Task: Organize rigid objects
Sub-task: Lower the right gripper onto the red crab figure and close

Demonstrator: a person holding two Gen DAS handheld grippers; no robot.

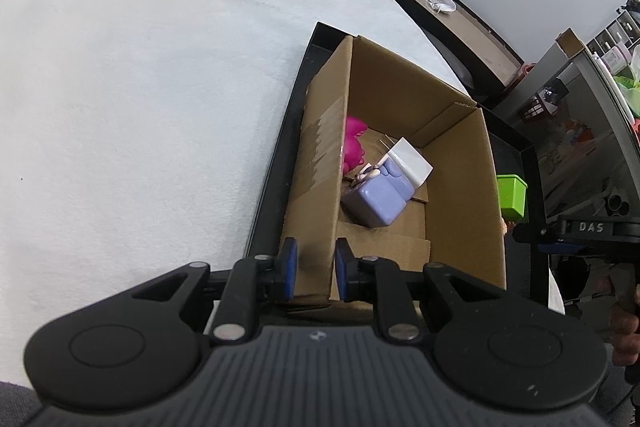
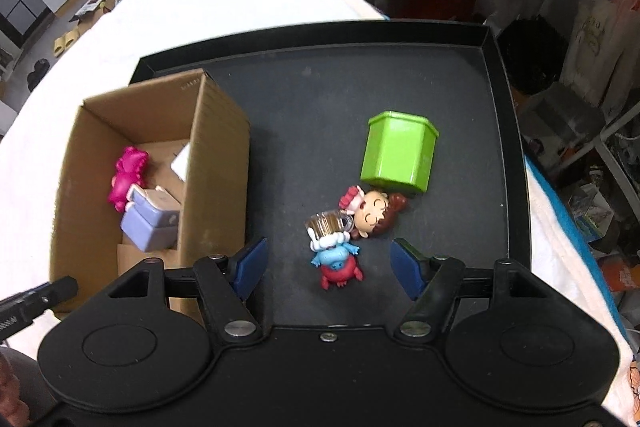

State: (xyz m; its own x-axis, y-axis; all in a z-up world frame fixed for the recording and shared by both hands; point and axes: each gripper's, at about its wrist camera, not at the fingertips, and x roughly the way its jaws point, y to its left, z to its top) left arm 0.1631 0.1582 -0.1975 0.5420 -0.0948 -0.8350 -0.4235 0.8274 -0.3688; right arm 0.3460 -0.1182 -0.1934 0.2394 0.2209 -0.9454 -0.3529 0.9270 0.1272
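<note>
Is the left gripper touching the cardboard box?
Touching. The left wrist view shows the left gripper shut on the near wall of the cardboard box, one blue finger pad on each side of it.

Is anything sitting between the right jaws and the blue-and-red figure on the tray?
Nothing visible does. The right gripper stands open over the blue-and-red figure, with bare black tray on both sides. The big-headed doll lies against the figure's far end, and the green container sits beyond that, neither under the jaws.
</note>
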